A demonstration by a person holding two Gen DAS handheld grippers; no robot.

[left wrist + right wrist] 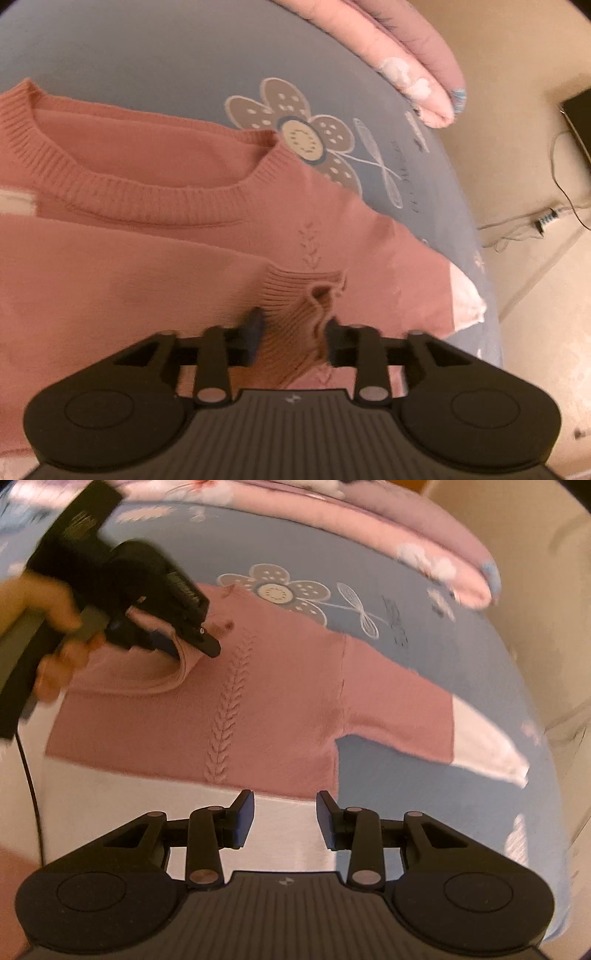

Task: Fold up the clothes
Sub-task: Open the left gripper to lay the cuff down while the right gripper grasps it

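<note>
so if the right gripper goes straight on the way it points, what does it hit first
Probably the white hem band of the pink sweater, lying right under the right gripper; its jaws stand open with nothing between them. How far above the hem it hangs is unclear.

sweater on bedsheet, quilt behind

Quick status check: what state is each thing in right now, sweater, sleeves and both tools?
Pink sweater: lying flat on the blue bedsheet, partly folded.
One sleeve's ribbed cuff: folded over the chest, lying between the left tool's fingers.
Other sleeve: still spread out, white cuff on the sheet.
Left tool: open.
Right tool: open, empty.
</note>
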